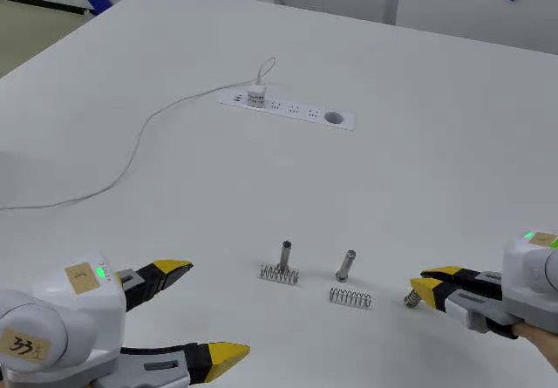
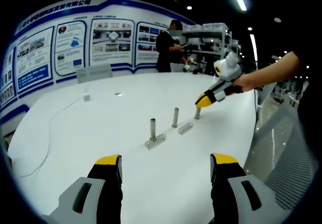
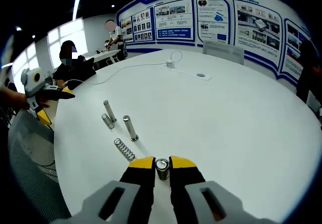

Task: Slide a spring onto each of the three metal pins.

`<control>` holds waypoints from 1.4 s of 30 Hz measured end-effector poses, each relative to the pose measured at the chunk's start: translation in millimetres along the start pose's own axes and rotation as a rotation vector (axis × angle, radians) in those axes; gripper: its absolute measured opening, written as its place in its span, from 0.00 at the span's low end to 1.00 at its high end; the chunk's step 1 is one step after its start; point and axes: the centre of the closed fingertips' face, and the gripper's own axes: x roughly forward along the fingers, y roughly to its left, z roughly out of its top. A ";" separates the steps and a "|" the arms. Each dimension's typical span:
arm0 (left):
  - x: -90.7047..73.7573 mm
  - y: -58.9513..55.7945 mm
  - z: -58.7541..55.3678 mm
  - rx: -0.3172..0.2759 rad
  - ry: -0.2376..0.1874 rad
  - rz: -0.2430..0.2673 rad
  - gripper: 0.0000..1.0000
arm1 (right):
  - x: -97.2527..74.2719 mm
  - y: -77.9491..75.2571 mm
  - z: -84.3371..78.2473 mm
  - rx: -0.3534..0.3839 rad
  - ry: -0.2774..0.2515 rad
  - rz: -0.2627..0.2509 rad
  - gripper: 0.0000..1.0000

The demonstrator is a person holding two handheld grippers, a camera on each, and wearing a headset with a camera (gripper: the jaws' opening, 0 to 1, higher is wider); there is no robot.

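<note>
At a broad white surface, the left hand-held gripper hovers at the lower left of the head view, its yellow-tipped jaws spread wide with nothing between them. At the far right, the right hand-held gripper has its jaws drawn in tight on a spring-sleeved silver metal pin standing on the surface (the fitted coil spring shows just below the pin's round top in the right gripper view). A person's bare forearm reaches in behind that tool in the left gripper view. Between the two tools stand two more short silver metal pins, both upright and bare. The left-hand pin has a small loose wire spring lying on its side at its foot, touching or all but touching it. The right-hand pin has a second loose spring lying flat just in front of it, a little apart. Farther back on the surface rests a long white power strip with a white plug adapter seated in it, and a thin white cable curls away toward the left edge. Blue-and-white display boards line the wall behind.
</note>
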 end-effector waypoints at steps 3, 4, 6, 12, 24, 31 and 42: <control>0.8 -1.0 -1.9 0.009 0.012 -0.003 0.73 | 0.6 0.6 -2.2 0.003 0.009 0.000 0.12; 0.7 -0.8 -2.1 0.011 0.013 -0.002 0.73 | 0.7 1.0 -2.6 0.005 0.011 0.001 0.12; -0.1 0.6 -1.0 0.007 0.007 0.004 0.73 | 0.6 1.3 -3.4 0.005 0.015 -0.001 0.12; -0.9 3.0 -0.4 -0.002 0.005 0.015 0.72 | -1.7 3.0 -2.5 0.011 0.015 0.005 0.13; -1.4 1.6 -0.4 0.010 0.008 0.010 0.72 | -19.6 5.0 13.2 -0.061 -0.001 -0.042 0.16; -2.0 -0.2 2.9 0.008 -0.006 0.003 0.72 | -17.8 31.6 40.3 -0.127 -0.049 0.030 0.16; -3.0 2.7 1.2 0.003 -0.001 0.012 0.71 | 20.2 75.3 5.4 -0.320 0.115 0.187 0.16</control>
